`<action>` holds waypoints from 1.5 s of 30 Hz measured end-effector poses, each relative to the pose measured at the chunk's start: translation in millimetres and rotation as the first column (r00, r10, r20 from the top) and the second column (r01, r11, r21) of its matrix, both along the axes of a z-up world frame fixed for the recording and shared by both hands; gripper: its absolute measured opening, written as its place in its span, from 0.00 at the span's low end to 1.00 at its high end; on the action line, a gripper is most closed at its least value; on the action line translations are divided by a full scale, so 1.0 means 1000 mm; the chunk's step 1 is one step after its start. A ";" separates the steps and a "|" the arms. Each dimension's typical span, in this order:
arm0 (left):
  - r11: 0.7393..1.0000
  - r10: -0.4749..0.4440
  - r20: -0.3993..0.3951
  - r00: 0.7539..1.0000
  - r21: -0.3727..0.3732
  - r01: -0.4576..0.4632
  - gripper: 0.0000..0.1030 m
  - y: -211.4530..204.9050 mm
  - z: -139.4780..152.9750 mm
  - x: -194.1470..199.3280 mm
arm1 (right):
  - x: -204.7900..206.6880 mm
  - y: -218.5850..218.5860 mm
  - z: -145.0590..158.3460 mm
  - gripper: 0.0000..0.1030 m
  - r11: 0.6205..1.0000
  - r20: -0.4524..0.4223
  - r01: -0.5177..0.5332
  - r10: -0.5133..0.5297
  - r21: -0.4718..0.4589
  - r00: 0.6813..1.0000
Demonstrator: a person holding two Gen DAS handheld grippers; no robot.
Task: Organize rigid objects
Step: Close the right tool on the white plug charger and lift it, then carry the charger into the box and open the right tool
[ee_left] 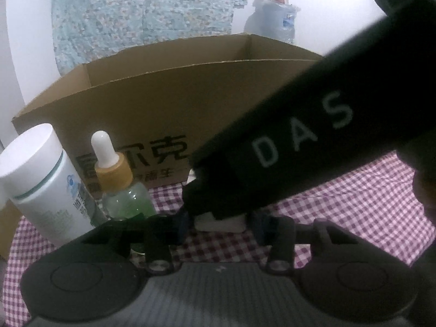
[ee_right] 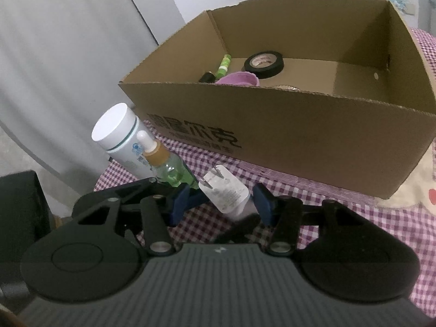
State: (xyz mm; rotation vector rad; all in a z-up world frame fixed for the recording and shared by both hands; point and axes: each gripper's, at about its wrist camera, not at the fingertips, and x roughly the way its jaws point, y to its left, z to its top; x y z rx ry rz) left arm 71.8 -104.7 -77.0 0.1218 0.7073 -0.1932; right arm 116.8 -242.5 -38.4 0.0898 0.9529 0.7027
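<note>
A white plug charger (ee_right: 229,193) lies tilted on the checked cloth, prongs up. It sits between the blue pads (ee_right: 263,201) of my right gripper (ee_right: 221,203), which stand close on either side without visibly pressing. In the left wrist view the same charger (ee_left: 220,224) shows as a white block between the pads of my left gripper (ee_left: 220,223), with narrow dark gaps at both sides. The right gripper's black body (ee_left: 272,158) crosses over it and hides its top. An open cardboard box (ee_right: 299,141) stands just behind.
A white bottle (ee_right: 117,133) and a green dropper bottle (ee_right: 163,163) stand left of the charger, close to the left finger. In the box lie a black tape roll (ee_right: 263,64), a purple item (ee_right: 239,79) and a green tube (ee_right: 223,65). The table edge runs near the bottles.
</note>
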 end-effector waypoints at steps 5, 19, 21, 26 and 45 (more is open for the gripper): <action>0.999 -0.041 -0.005 0.999 -0.016 0.041 0.44 -0.005 0.000 -0.007 | -0.007 -0.005 0.003 0.45 0.999 -0.010 0.018 -0.018 -0.031 1.000; 0.984 -0.178 -0.004 0.984 0.000 0.178 0.46 -0.025 -0.005 -0.013 | -0.027 -0.036 -0.002 0.44 0.994 -0.066 0.102 -0.104 -0.031 0.992; 0.984 -0.179 0.006 0.984 0.004 0.179 0.45 -0.027 -0.006 -0.013 | -0.027 -0.036 -0.003 0.44 0.994 -0.071 0.105 -0.107 -0.028 0.992; 0.986 -0.169 0.007 0.986 -0.010 0.169 0.44 -0.028 -0.006 -0.014 | -0.027 -0.036 -0.004 0.43 0.994 -0.079 0.111 -0.112 -0.019 0.991; 0.990 -0.141 0.195 0.971 0.051 0.133 0.44 -0.028 0.105 -0.013 | -0.037 -0.042 0.104 0.42 0.997 0.178 0.055 -0.065 0.057 0.982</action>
